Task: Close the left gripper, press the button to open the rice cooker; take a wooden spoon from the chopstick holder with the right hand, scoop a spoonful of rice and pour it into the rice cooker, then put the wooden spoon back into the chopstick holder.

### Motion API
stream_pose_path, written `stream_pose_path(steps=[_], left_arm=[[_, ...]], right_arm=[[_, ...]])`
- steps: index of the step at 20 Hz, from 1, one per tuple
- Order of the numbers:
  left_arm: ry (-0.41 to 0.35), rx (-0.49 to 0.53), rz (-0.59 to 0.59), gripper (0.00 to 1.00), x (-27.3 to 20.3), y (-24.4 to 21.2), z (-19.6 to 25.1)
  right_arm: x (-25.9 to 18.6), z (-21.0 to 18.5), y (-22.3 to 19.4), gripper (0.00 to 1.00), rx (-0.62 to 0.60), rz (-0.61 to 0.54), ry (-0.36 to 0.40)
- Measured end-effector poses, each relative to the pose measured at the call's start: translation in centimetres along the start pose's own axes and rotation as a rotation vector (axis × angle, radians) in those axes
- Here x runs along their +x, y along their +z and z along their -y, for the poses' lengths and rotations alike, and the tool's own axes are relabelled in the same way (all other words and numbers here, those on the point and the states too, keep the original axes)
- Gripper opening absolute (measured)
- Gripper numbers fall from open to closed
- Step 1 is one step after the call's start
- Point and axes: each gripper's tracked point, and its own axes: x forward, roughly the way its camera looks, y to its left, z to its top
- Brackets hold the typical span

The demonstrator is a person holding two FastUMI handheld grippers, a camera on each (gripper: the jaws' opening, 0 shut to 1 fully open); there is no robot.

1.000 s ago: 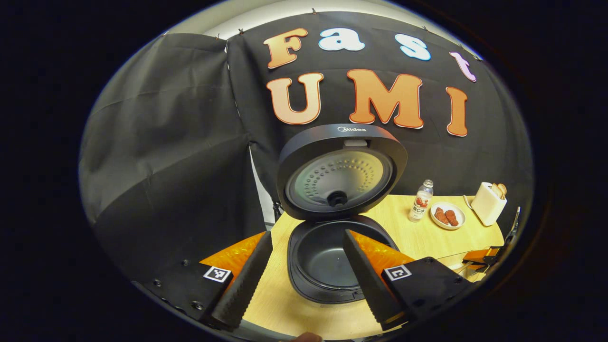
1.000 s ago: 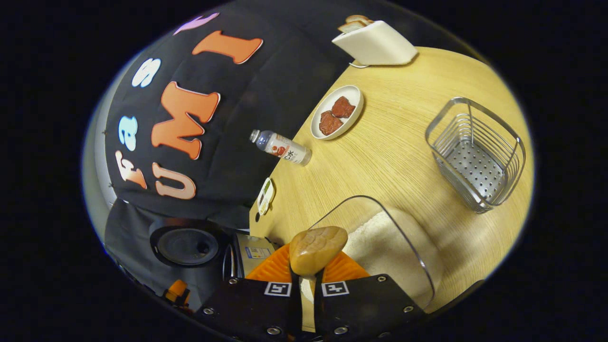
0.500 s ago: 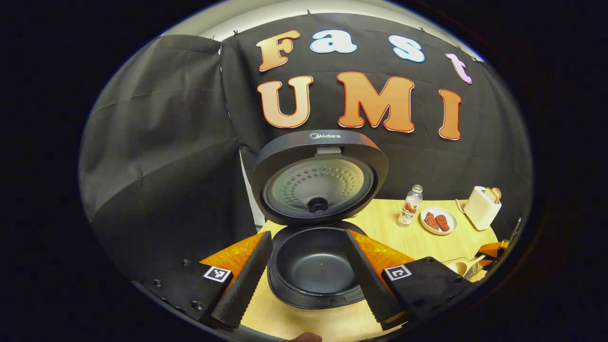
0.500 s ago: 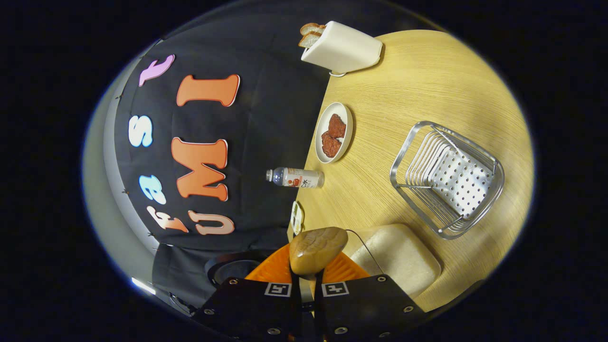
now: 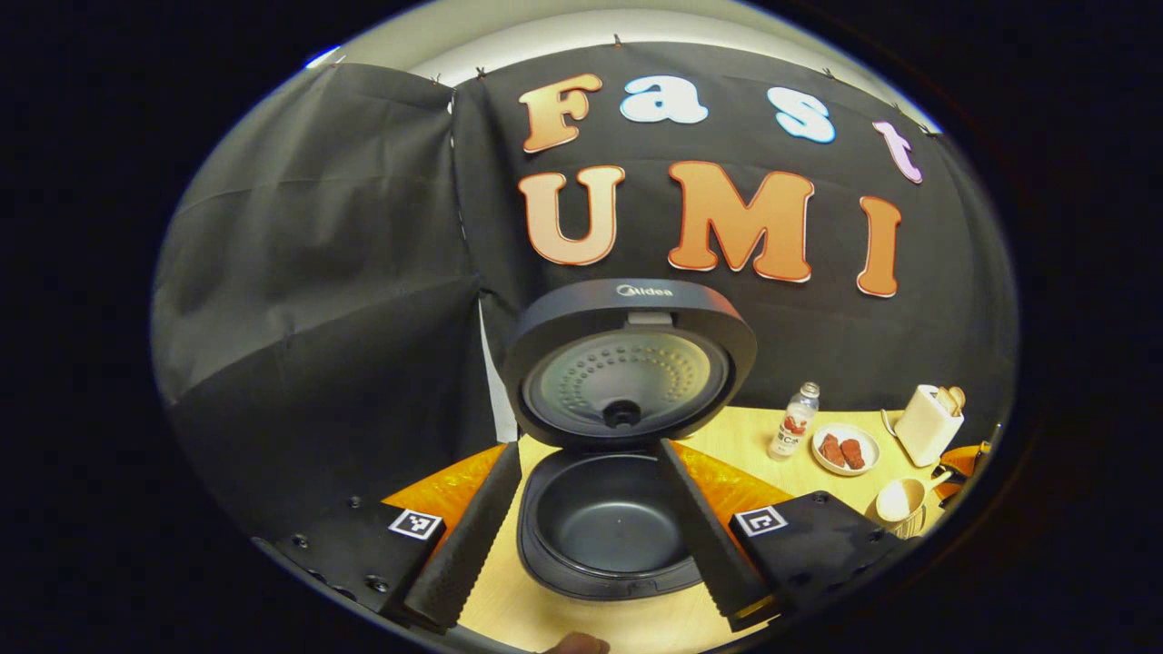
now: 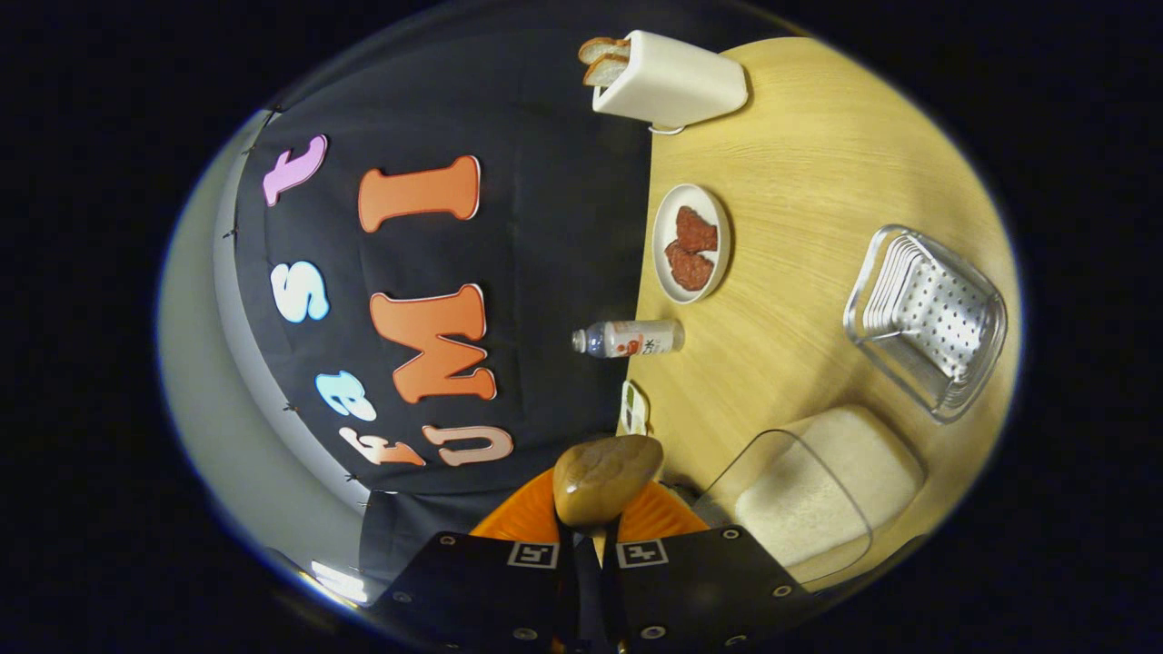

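The dark rice cooker stands with its lid (image 5: 627, 372) raised and its empty inner pot (image 5: 609, 522) showing. My left gripper (image 5: 586, 545) hangs open just in front of the pot, one finger on each side of it. My right gripper (image 6: 589, 538) is shut on the handle of the wooden spoon (image 6: 607, 477), whose bowl sticks out ahead of the fingers. The glass container of rice (image 6: 831, 486) lies just right of the spoon. Far right in the left gripper view the spoon (image 5: 895, 500) is pale in its bowl. The metal chopstick holder (image 6: 927, 322) stands empty.
On the wooden table (image 6: 800, 182) are a white plate with red food (image 6: 690, 243), a small bottle (image 6: 627, 338) and a white toaster with bread (image 6: 668, 82), all along the black cloth wall. The same plate (image 5: 845, 450) and toaster (image 5: 927, 422) stand right of the cooker.
The right gripper's view has rolled further and the rice container has slid to its right. In the left gripper view the spoon has risen at the far right. The left gripper stays open.
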Motion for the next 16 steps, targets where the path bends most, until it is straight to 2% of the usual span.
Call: stream_pose_path(steps=[2, 3, 5, 6, 7, 8, 9, 13, 15, 16], left_arm=[[0.016, -0.015, 0.032, 1.0, -0.5, 0.7, -1.4], [0.021, -0.021, 0.051, 0.96, -0.8, 0.9, -1.9], [0.022, -0.01, 0.07, 0.96, -1.2, 1.1, -2.6], [0.03, 0.007, 0.076, 1.0, -1.4, 1.1, -3.0], [0.039, 0.019, 0.083, 0.96, -1.6, 1.1, -3.4], [0.048, 0.026, 0.093, 0.97, -1.6, 1.2, -3.5], [0.054, 0.028, 0.097, 1.0, -1.7, 1.0, -3.8], [0.084, 0.03, 0.09, 0.96, -2.5, 0.0, -5.7], [0.107, 0.021, 0.079, 1.0, -2.5, -0.5, -6.7], [0.118, 0.014, 0.072, 0.96, -2.5, -0.7, -7.2]], right_arm=[[2.3, -1.9, -1.7, 0.09, -0.003, -0.039, 0.021], [3.3, -2.8, -2.7, 0.09, -0.009, -0.064, 0.031], [5.4, -4.5, -4.9, 0.09, -0.017, -0.113, 0.052], [6.5, -5.2, -5.9, 0.09, -0.017, -0.135, 0.06], [7.5, -5.8, -7.0, 0.09, -0.023, -0.159, 0.067], [8.6, -6.2, -8.0, 0.09, -0.023, -0.181, 0.07], [9.5, -6.6, -9.1, 0.09, -0.032, -0.205, 0.069], [12.8, -7.7, -13.1, 0.09, -0.08, -0.28, 0.061], [14.2, -8.1, -14.4, 0.09, -0.093, -0.301, 0.06], [15.0, -8.1, -15.0, 0.09, -0.107, -0.306, 0.053]])
